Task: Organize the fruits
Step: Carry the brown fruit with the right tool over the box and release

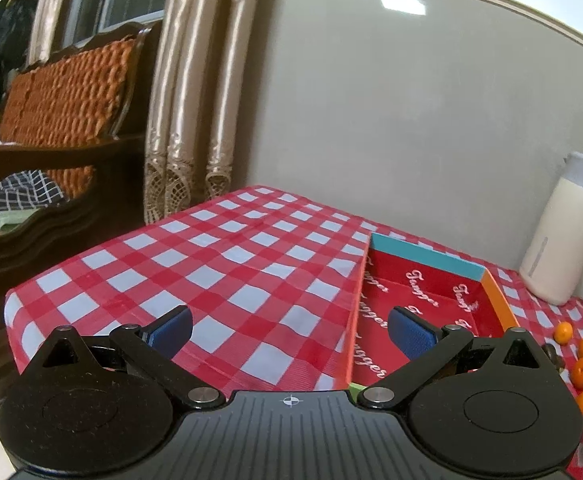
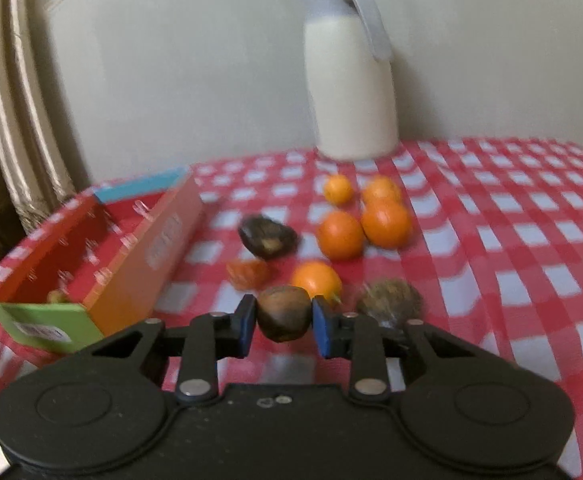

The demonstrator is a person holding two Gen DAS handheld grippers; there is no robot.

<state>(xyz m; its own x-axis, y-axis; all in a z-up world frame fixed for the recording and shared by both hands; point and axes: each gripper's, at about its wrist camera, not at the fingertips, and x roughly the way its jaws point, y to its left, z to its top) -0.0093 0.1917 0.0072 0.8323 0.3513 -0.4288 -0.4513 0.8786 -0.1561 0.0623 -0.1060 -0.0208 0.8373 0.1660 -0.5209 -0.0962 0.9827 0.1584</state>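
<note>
Gripping: right gripper (image 2: 283, 322) clamped on a small brown fruit (image 2: 282, 313), blue pads (image 2: 246, 322) touching its two sides; fruit appears lifted clear of the checked tablecloth (image 2: 511, 264), though blur makes that uncertain.
Left gripper (image 1: 289, 330): spread wide, nothing between the pads, hovering over the near end of the box.
Key relation: red box (image 2: 139, 256) lies left and slightly ahead of the held fruit; its long axis runs away from the camera toward the wall. Right arm already carries the load, so the judged next move is a leftward carry over the orange side wall.
Box contents: something small, pale, near the green end flap (image 2: 43, 320); too blurred to name.
Remaining fruit: oranges (image 2: 341, 234) clustered ahead, smooth and round; dark fruit (image 2: 266, 236) with a pale patch; rough brown fruit (image 2: 389, 304) just right of the gripper.
Materials: box is printed card, rigid walls; cloth glossy, likely slippery.
Bystander: cream jug (image 2: 351, 84) at the wall, well apart.
</note>
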